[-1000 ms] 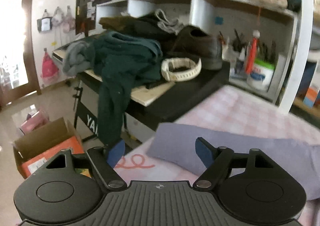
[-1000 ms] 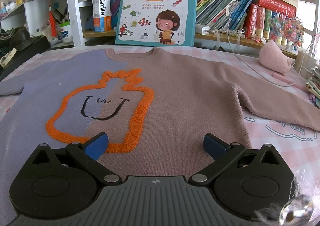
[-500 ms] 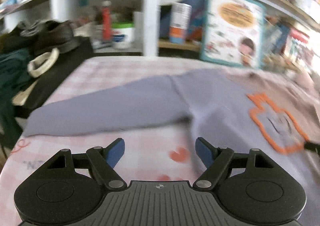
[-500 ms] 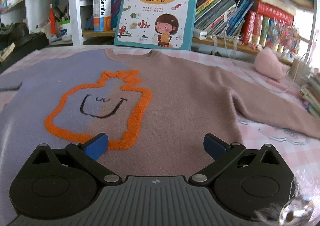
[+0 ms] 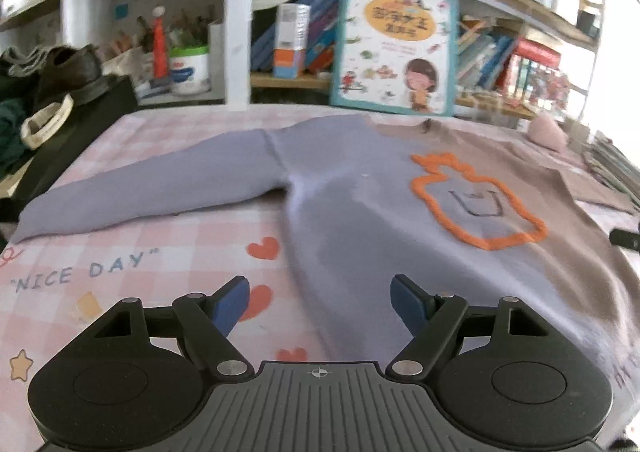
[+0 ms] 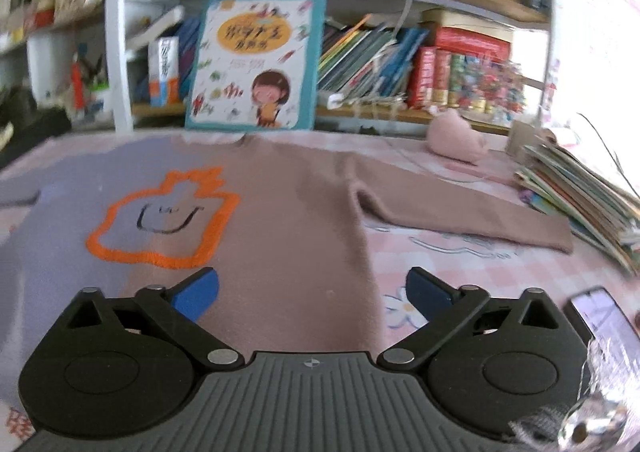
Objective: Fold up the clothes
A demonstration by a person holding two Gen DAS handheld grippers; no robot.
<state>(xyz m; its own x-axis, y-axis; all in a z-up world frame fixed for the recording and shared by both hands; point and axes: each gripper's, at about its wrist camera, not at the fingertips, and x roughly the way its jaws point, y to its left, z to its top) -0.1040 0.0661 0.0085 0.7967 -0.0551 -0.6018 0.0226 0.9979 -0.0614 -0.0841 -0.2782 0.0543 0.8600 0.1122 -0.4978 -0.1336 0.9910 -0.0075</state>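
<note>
one sweater [image 5: 360,220] lies face up and spread flat on the pink checked bedsheet [image 5: 160,236], neckline toward the bookshelf [image 6: 400,64]; half of it is lilac, half dusty pink, with an orange outlined face on the chest. it looks like a soft, limp knit, light enough to lift by an edge but likely to sag and drag, so a pinch through both layers at the hem corner or at a cuff should hold best. the lilac sleeve [image 5: 152,188] stretches out to the left and the pink sleeve [image 6: 460,216] to the right, near a stack of books [image 6: 580,192].

the left gripper [image 5: 320,304] hovers low over the lilar side edge of the body, claw spread wide and holding nothing. the right gripper [image 6: 312,298] hovers low over the pink side edge, pointing toward the neckline, also spread and empty. a phone [image 6: 600,324] lies just to its right.
</note>
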